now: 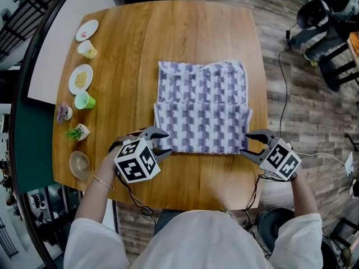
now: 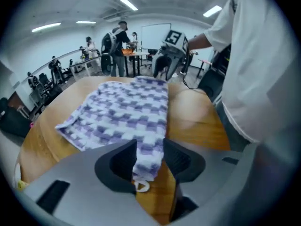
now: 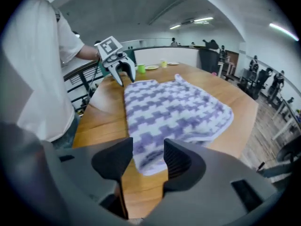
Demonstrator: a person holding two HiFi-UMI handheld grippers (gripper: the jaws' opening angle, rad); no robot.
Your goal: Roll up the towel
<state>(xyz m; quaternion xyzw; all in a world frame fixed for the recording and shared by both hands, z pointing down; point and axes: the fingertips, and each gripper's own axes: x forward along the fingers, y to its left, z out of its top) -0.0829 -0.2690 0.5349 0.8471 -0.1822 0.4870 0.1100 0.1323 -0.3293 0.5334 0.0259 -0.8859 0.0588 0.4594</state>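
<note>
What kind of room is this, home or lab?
Probably a lab or open workspace, not a home: strip lights overhead, several people standing about behind, and a whiteboard on the far wall.

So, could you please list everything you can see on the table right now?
table: one, wooden, under everything.
towel: one, purple-and-white check, folded, centre.
white plates: two, left edge, one holding yellow food.
cups: two, cream and green, left edge.
potted plants: two, small, left edge.
bowl: one, greyish, left edge, nearest the person.
left gripper: one, grey, open around towel's near left corner.
right gripper: one, grey, open around near right corner.
</note>
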